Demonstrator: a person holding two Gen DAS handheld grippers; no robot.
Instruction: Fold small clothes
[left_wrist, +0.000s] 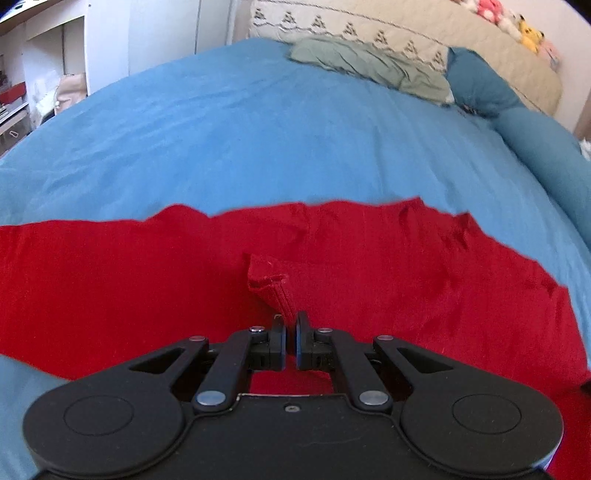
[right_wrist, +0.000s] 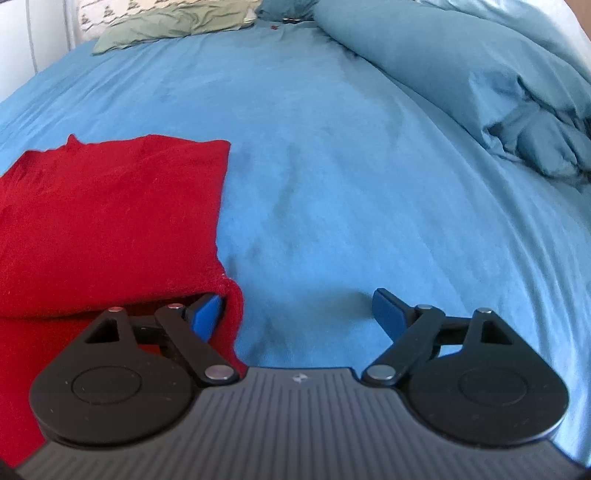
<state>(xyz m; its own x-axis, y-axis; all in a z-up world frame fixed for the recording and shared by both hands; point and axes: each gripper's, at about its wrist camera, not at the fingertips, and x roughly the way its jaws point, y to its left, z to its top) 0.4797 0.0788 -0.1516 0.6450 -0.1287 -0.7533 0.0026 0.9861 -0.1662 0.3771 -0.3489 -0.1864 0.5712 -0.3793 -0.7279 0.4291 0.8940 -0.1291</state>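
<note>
A red garment (left_wrist: 147, 280) lies spread on the blue bed sheet (left_wrist: 258, 140). My left gripper (left_wrist: 290, 325) is shut on a hemmed corner of the red garment (left_wrist: 275, 284), pinched up between the pads. In the right wrist view the red garment (right_wrist: 110, 214) lies at the left, partly folded over itself. My right gripper (right_wrist: 299, 310) is open, low over the sheet at the garment's right edge. Its left fingertip (right_wrist: 207, 312) sits under a raised fold of red cloth; its right fingertip (right_wrist: 388, 310) is over bare sheet (right_wrist: 332, 166).
A crumpled green garment (left_wrist: 369, 62) lies at the far side by a patterned beige pillow (left_wrist: 406, 33). A bunched teal duvet (right_wrist: 480, 85) runs along the right. White shelves (left_wrist: 44, 74) stand at the left. Plush toys (left_wrist: 517, 22) sit at the far right.
</note>
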